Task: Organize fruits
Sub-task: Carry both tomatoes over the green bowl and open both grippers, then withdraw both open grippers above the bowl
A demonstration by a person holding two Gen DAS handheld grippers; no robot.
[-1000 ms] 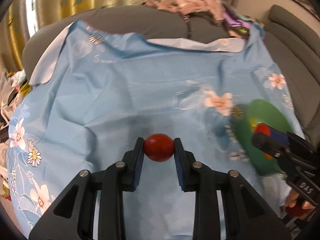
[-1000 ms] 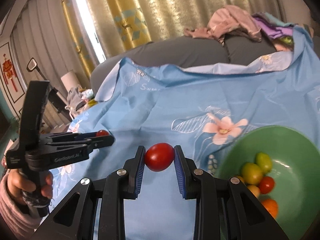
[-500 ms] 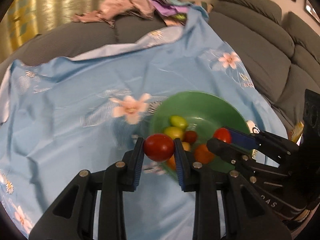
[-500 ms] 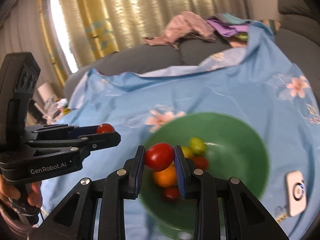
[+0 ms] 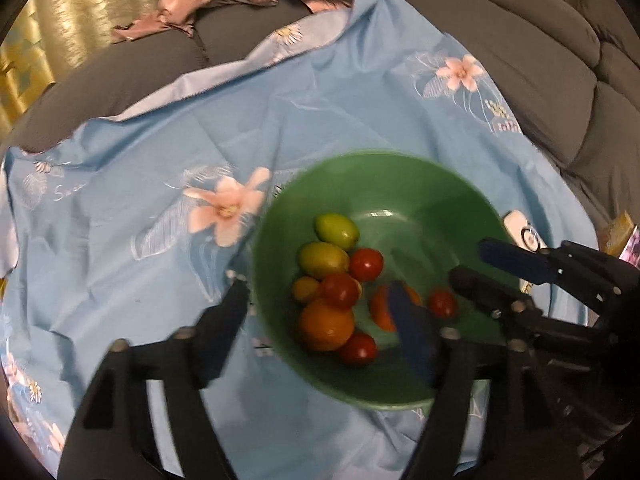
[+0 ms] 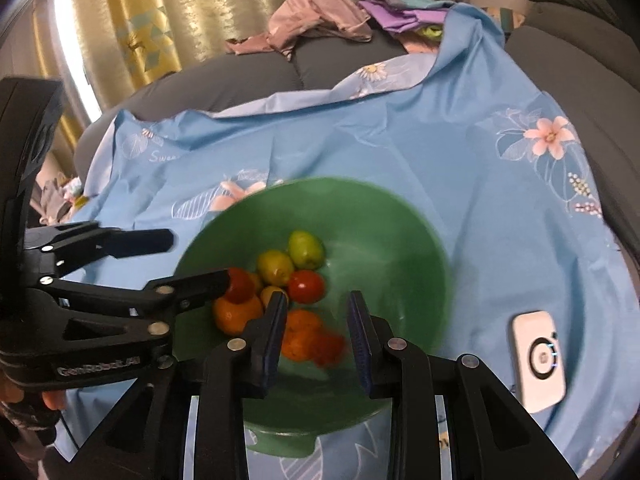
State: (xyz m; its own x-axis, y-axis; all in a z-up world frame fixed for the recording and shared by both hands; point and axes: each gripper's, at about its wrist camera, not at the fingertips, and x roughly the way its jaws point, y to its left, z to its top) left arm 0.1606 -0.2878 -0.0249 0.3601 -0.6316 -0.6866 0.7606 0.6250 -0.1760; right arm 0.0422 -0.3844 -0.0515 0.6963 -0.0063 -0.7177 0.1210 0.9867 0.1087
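Fruit, partly blurred, crowds green bowl [image 6: 400,240]; both grippers [image 5: 320,308] [image 6: 316,316] gape empty; remote [image 6: 538,360] beside.

A green bowl [image 5: 420,192] sits on a blue floral cloth; inside, two green oval fruits [image 5: 337,230] lie at the far side, red tomatoes [image 5: 366,264] and oranges [image 5: 326,324] clustered nearer, touching.

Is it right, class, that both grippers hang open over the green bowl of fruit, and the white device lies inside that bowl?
One thing is wrong: the white device lies outside the green bowl, on the blue cloth beside it, as the right wrist view shows. The left gripper and right gripper do hang open over the fruit.
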